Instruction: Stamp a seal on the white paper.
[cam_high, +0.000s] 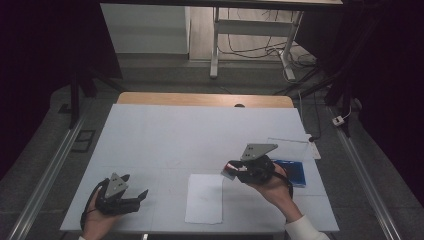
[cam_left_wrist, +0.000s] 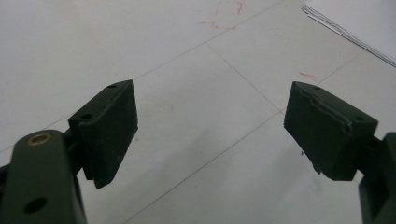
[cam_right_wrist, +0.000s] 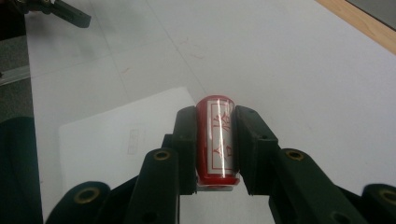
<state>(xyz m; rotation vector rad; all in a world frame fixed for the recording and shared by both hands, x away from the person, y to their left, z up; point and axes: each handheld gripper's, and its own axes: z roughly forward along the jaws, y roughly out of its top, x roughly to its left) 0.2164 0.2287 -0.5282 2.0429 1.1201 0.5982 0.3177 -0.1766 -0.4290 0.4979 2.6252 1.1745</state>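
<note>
Red stamp (cam_right_wrist: 217, 140) lengthwise between jaws

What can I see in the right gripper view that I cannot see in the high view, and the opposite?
Right gripper view: the red stamp clamped between the black jaws shows its mirrored red characters on a white face. High view: the blue ink pad, a clear plastic sleeve, the person's hands and the floor around the table. Both share the white paper sheet, the right gripper and the left gripper, which is open.
</note>
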